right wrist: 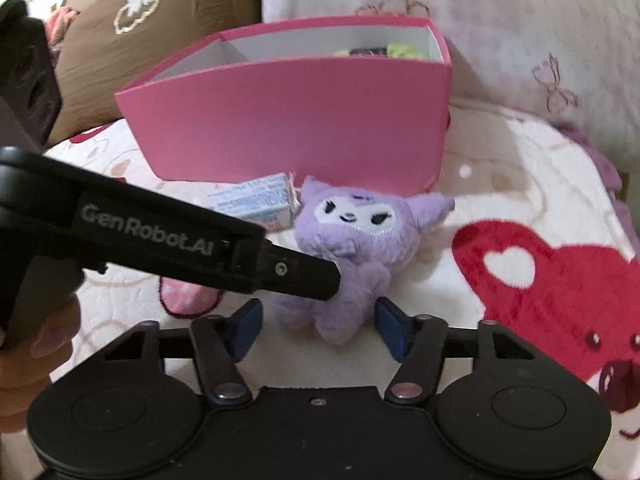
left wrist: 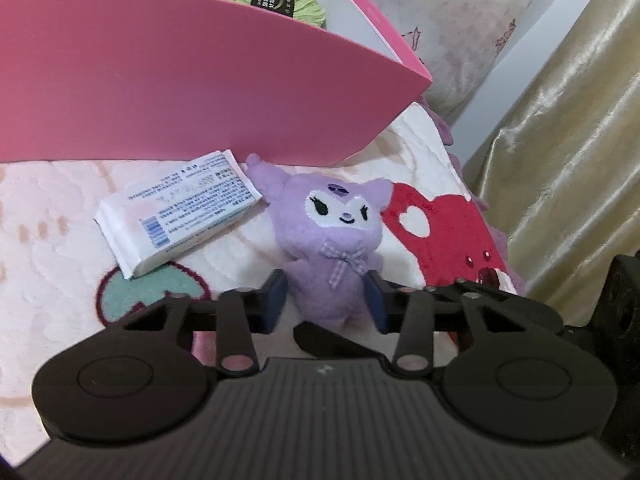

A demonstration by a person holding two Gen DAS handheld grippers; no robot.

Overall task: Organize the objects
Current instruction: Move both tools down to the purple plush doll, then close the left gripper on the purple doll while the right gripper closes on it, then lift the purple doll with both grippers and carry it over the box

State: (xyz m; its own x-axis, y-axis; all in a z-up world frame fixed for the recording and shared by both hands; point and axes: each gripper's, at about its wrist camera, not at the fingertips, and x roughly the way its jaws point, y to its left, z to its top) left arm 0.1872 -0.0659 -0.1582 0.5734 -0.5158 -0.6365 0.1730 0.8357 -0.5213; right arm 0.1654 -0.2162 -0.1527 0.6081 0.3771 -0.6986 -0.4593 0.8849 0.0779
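Purple plush, a small doll (left wrist: 334,236) with pointed ears, a white embroidered face and a gingham bow, lies face-up on a cream fleece blanket (left wrist: 52,248) printed with a red heart-eared bear (left wrist: 444,236). It sits just in front of an open pink cardboard box (left wrist: 180,80), and its near ear touches a white tissue pack (left wrist: 176,212) lying flat beside it.

The left gripper (left wrist: 328,300) straddles the doll's lower body, and its blue pads (left wrist: 276,300) press into the fur on both sides, so this claw is clamped on the toy. In the right wrist view one black finger of that gripper, lettered "GenRobot.AI", crosses the picture from the left and ends against the doll's flank, with part of a person's hand (right wrist: 44,336) showing at the left edge.

The right gripper (right wrist: 320,326) stands at the doll's feet with its blue pads (right wrist: 390,330) on either side of the legs. A strip of blanket shows between each pad and the fur, so this claw is apart and holds nothing.

Inside the box, at its far right end, rests a skein of light green yarn (left wrist: 272,0) with a black label. Behind the box lie a pale floral pillow (right wrist: 480,20) and a brown cushion (right wrist: 160,28); a gold satin curtain (left wrist: 560,160) hangs at the right in the left wrist view.
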